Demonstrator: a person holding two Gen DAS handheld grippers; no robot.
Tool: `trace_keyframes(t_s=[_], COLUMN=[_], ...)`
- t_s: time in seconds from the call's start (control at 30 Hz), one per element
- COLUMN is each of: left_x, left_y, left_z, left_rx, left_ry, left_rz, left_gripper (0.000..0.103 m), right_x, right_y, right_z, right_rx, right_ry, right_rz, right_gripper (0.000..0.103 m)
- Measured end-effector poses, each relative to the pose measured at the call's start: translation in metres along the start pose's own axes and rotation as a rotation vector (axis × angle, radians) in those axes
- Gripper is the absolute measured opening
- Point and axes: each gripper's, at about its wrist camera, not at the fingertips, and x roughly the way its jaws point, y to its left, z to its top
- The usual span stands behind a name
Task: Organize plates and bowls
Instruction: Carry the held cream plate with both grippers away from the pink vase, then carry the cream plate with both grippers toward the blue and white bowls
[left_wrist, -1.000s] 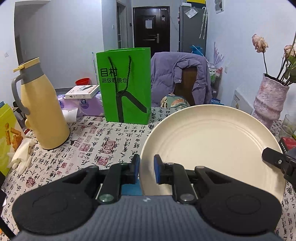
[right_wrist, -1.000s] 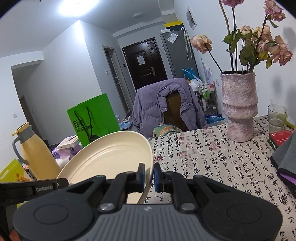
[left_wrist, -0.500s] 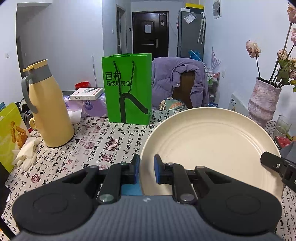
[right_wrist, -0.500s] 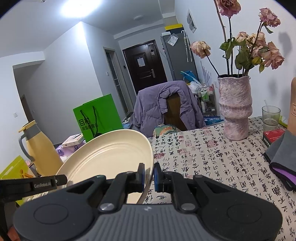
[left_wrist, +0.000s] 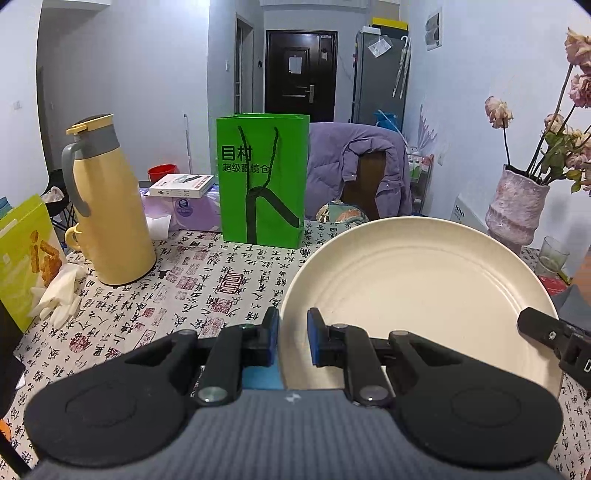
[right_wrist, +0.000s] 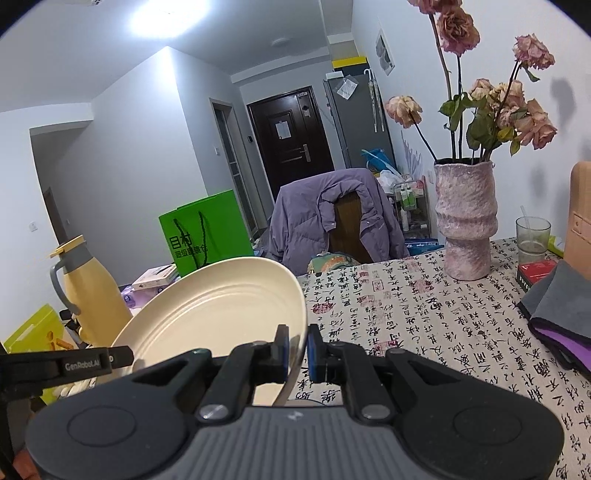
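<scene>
The cream plate (left_wrist: 417, 302) hangs in the air above the patterned surface (left_wrist: 207, 280), held at two spots on its rim and tipped so that its far edge rises toward the green bag (left_wrist: 263, 181). The left gripper (left_wrist: 291, 338) has its jaws nearly closed on the plate's near-left rim; the right gripper (right_wrist: 296, 349) has its jaws pinched tight on the opposite, right-hand rim. So the plate spans the gap between the two grippers, its face open to the left camera and almost edge-on to the right one. Each hand carries one side, and neither is nearer than the other; any set-down depends on both moving together to keep the plate from twisting. Relative to the plate, the yellow jug (left_wrist: 107, 206) stands well off to its left, the pink vase (right_wrist: 464, 221) to its right. No stack or other dish shows, so where the plate goes I cannot tell.
</scene>
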Motion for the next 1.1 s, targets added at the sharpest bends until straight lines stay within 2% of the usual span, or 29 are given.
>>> trace_keyframes(t_s=[1.1], left_x=[-0.080], left_y=[0.045], left_z=[-0.043], left_rx=[-0.031], left_ry=[-0.074], left_rz=[-0.048], left_gripper=[0.017], right_x=[-0.078], right_y=[0.038], right_z=[-0.039], right_rx=[-0.030], right_ry=[-0.054], right_rz=[0.008], right_gripper=[0.010])
